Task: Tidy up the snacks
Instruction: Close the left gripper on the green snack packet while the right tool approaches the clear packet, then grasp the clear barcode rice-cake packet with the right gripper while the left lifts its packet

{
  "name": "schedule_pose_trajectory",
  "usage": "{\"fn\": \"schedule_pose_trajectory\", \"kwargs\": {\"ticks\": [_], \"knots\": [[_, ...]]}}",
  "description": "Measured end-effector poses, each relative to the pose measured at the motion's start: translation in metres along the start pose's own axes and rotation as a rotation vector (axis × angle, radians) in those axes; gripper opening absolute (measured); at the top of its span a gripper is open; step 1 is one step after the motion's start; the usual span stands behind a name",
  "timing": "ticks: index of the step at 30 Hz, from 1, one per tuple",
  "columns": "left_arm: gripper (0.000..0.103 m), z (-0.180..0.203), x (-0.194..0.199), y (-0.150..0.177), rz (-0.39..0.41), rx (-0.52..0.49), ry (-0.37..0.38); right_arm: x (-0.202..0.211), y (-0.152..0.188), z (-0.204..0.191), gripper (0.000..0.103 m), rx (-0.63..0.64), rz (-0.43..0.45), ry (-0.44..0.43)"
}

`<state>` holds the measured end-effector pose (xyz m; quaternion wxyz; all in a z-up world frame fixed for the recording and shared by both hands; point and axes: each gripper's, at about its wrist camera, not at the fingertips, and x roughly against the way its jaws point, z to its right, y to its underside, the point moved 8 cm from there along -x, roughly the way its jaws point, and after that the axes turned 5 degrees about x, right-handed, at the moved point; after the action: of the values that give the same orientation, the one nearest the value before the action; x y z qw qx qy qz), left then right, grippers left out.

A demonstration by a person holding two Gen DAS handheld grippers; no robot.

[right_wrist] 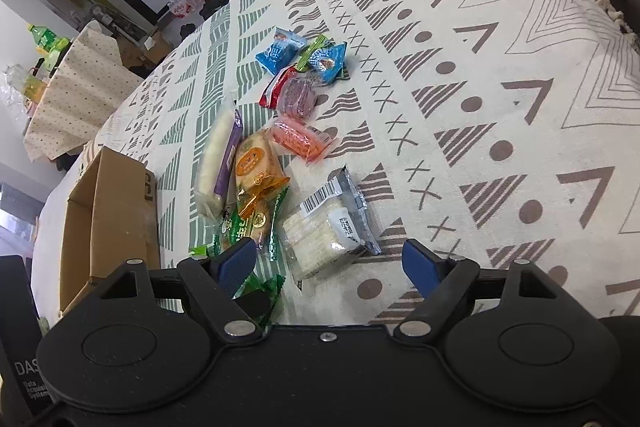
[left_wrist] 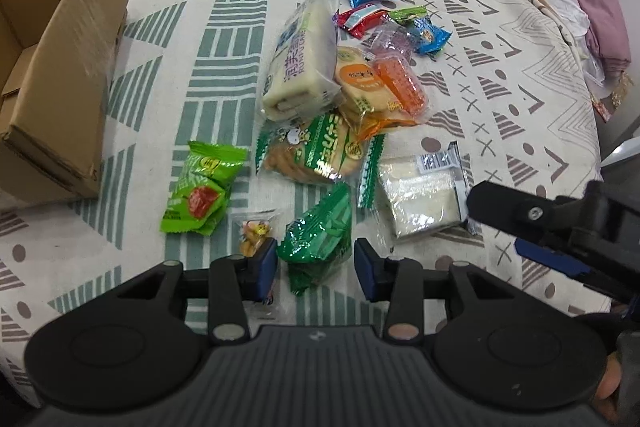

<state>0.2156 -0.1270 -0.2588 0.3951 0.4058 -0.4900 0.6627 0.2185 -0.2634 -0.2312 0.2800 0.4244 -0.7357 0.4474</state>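
left tongs (left_wrist: 316, 269): narrow, around dark green snack pack (left_wrist: 318, 247), to lift it | right tongs (right_wrist: 330, 265): wide, over white wafer pack (right_wrist: 326, 233) | box (left_wrist: 60, 79): open, waiting beside snacks on tabletop (left_wrist: 500, 75)

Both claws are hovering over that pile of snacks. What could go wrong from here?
The left gripper straddles a dark green packet, but a tiny clear-wrapped snack sits by one pad and might get pinched too. The right gripper is open over the white wafer pack; both work close together and could bump. Squeezing hard might crush the biscuits.
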Motion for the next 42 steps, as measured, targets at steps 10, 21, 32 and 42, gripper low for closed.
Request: {"fn": "schedule_pose_trajectory", "kwargs": {"ticks": [10, 21, 32, 42], "knots": [[0.026, -0.003, 0.006, -0.01, 0.024, 0.032, 0.011, -0.018, 0.0, -0.001, 0.079, -0.008, -0.031, -0.003], [0.026, -0.029, 0.027, -0.026, 0.065, 0.082, -0.014, -0.047, -0.002, -0.012, 0.086, 0.049, -0.047, 0.097], [0.026, -0.037, 0.058, -0.051, 0.118, -0.004, 0.017, -0.048, 0.002, -0.013, 0.04, 0.052, -0.049, 0.117], [0.026, -0.074, 0.091, -0.076, 0.242, 0.085, 0.091, -0.014, 0.003, -0.024, 0.022, 0.04, 0.039, 0.072]]}}
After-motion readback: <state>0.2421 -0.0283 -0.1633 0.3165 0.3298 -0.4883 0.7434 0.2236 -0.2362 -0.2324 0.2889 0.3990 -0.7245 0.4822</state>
